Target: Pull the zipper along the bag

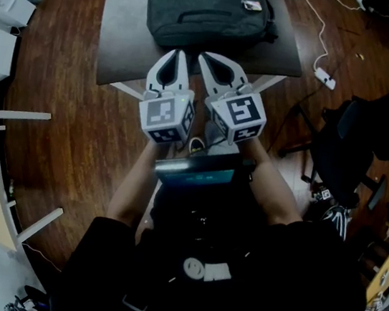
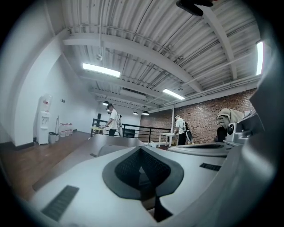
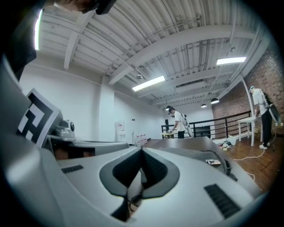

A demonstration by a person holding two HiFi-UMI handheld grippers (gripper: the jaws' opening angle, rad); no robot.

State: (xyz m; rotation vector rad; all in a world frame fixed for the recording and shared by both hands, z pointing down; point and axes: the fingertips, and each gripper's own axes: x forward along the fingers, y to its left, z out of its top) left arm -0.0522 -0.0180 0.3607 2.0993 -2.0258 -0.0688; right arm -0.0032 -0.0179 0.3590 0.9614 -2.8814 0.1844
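The bag [image 1: 205, 11], a dark grey backpack, lies flat on the dark tabletop [image 1: 121, 39], with a small light tag [image 1: 252, 5] at its far right corner. Both grippers are held on the near side of the bag, side by side over the tabletop's near edge, short of the bag and touching nothing.

The left gripper [image 1: 180, 55] has its jaws pressed together with nothing between them. Its own view shows the dark inner faces meeting at the tips, with the bag low beyond them. The right gripper [image 1: 206, 59], just beside it, also has its jaws pressed together and empty. In its view the bag lies beyond the tips and to their right. Both point roughly level toward the bag.

The zipper is too small to make out in any view.

To the right of the bag, off the tabletop, a white cable [image 1: 316, 28] trails over the wood floor [image 1: 60, 131]. A black chair [image 1: 359, 143] stands further right of the bag, nearer the person.
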